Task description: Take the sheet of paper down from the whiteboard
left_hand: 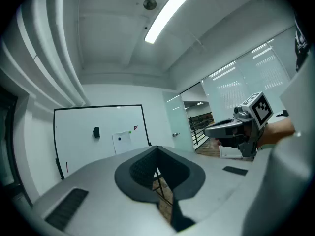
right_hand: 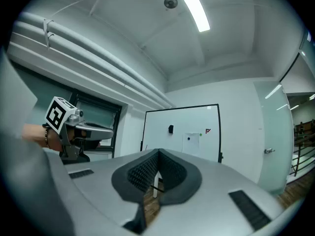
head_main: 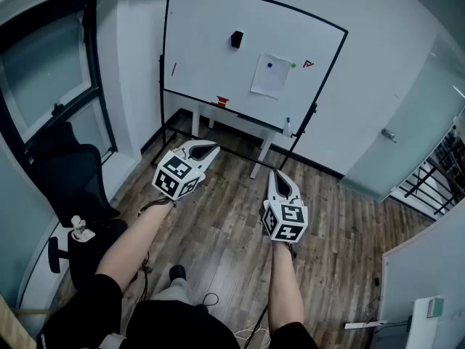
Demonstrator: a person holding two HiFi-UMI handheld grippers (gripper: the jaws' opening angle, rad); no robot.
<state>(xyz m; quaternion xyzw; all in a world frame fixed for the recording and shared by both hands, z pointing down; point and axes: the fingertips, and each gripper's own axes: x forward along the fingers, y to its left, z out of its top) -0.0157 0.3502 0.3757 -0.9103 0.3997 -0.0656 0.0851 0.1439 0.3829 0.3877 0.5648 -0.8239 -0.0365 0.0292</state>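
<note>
A white sheet of paper [head_main: 271, 75] hangs on the whiteboard [head_main: 211, 42] across the room, pinned by a blue magnet [head_main: 269, 65] with a green magnet [head_main: 293, 65] at its upper right corner. The same sheet of paper [left_hand: 121, 142] shows small in the left gripper view, and the sheet of paper [right_hand: 192, 143] in the right gripper view. My left gripper [head_main: 212, 150] and right gripper [head_main: 278, 177] are held level side by side, well short of the board. Both are shut with nothing between the jaws.
A black eraser [head_main: 237, 39], a red marker [head_main: 174, 69] and a red thing [head_main: 222, 102] on the tray sit on the board. A black office chair [head_main: 69, 187] stands at the left by the window. A glass door [head_main: 403, 137] is at the right.
</note>
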